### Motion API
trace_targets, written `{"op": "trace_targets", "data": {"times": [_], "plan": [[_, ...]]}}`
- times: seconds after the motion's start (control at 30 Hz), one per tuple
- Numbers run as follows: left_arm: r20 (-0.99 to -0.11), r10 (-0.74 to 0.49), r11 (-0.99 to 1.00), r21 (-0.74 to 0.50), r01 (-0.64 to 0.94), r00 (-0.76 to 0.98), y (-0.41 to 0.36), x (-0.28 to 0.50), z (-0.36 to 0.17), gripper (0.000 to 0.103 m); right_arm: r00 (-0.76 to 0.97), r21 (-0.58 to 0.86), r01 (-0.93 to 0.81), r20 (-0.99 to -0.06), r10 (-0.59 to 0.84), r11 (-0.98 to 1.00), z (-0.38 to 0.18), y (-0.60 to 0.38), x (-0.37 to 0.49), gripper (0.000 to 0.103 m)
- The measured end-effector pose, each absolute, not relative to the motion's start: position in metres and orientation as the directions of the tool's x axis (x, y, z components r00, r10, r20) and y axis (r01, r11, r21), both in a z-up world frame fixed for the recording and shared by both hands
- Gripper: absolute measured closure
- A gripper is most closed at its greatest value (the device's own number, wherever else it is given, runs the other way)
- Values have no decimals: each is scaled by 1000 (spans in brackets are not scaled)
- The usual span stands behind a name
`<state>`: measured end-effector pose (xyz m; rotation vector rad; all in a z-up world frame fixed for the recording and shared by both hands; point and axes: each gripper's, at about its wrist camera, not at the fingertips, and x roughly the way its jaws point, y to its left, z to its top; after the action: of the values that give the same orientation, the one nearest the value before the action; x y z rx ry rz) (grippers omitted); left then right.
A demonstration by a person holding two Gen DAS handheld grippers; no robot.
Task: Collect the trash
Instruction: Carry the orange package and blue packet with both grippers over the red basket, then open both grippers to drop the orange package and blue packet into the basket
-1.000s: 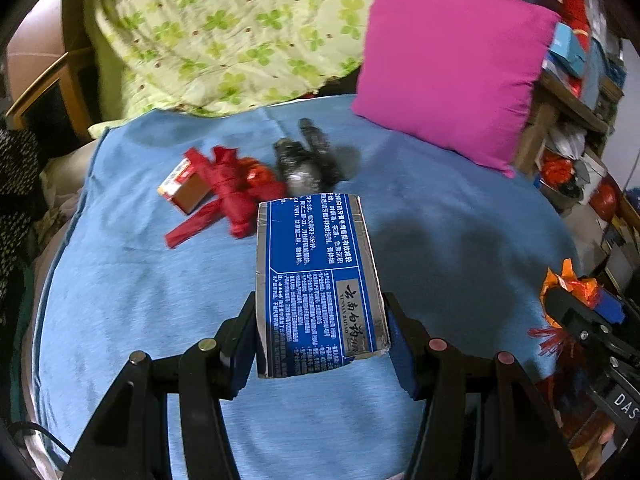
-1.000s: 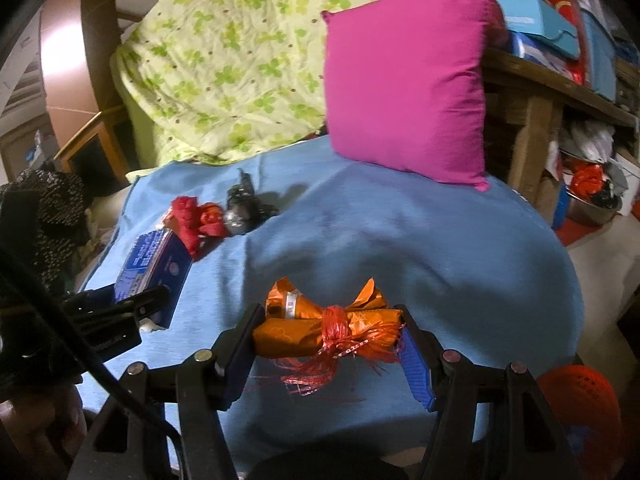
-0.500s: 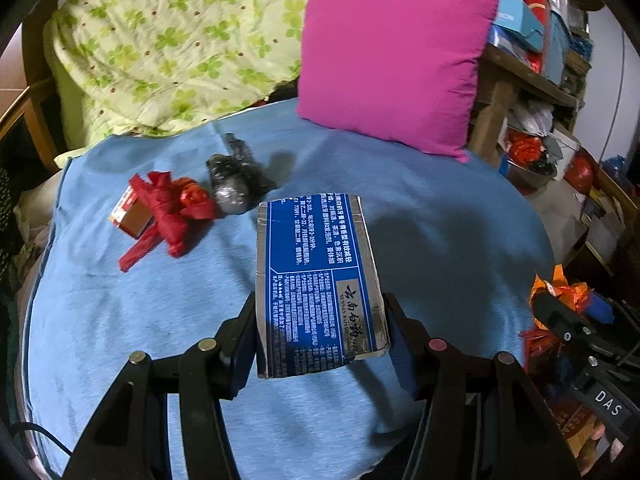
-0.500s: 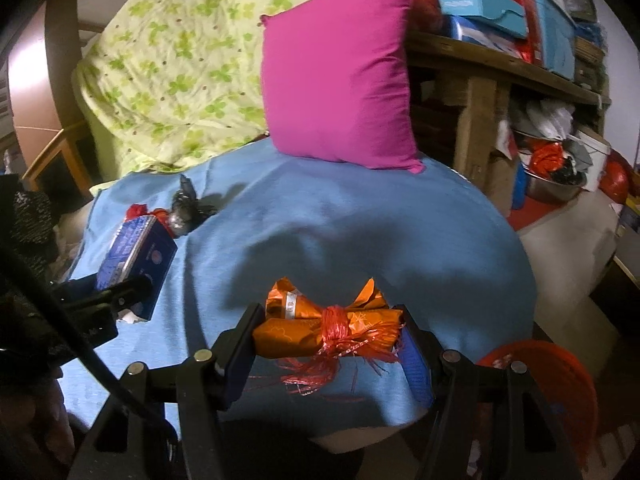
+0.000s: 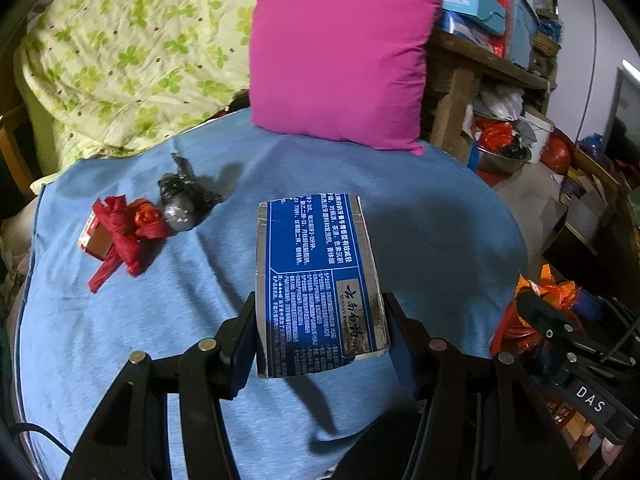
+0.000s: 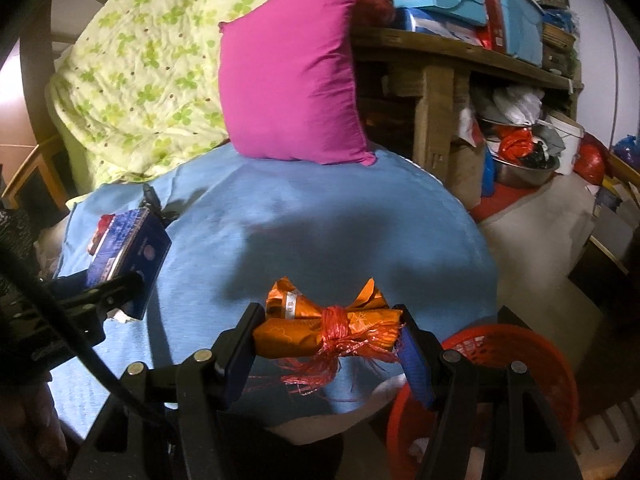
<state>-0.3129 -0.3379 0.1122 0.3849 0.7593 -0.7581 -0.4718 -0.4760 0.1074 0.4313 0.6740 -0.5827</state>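
Blue cloth covers the bed [image 5: 420, 216], the biggest thing in both views, rounded at its near edge. Behind it at the far left lies a pale green quilt [image 5: 132, 52] printed with clover leaves, and a magenta pillow [image 5: 340, 52] stands upright at the far side of the bed, leaning toward a cluttered wooden shelf [image 6: 460, 56] on the right. An orange-red plastic basket [image 6: 532, 344] sits on the floor at the near right, below the bed's edge.

Held off the bed in the left claw [image 5: 320, 336] is a flat blue carton [image 5: 320, 280] with white print, clamped by its two long sides. Out on the bed's far left, well apart from the carton, a crumpled red wrapper [image 5: 124, 236] lies against a small red-and-brown box [image 5: 94, 240], with a dark, shiny crumpled bag [image 5: 182, 200] touching it on the right.

Smallest is the orange wrapper bundle [image 6: 328, 324], tied round its middle with frayed red string; the right claw [image 6: 326, 340] grips it end to end over the bed's near edge, just left of the basket
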Motion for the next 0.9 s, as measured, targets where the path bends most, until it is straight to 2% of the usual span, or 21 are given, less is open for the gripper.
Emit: {"op": "trace_targets", "data": {"times": [0.27,0.77,0.87,0.9], "plan": [[-734,-506,621,55,782,453,-363,-337,115,44,597,187,690,-694,-403,700,102,-499,-508,36],[-747,-584,457,20,889,317,-427,-402,117,44,431,177,843,-788,-440,509,54,-543,-618,36],[-753,-588,429,21,903,297,-435,-412,114,44,411,172,857,-797,-442,486,49,-545,-626,32],[-755,-588,421,19,907,289,-437,-416,112,44,401,167,863,-800,-446,477,47,-547,-629,28]]}}
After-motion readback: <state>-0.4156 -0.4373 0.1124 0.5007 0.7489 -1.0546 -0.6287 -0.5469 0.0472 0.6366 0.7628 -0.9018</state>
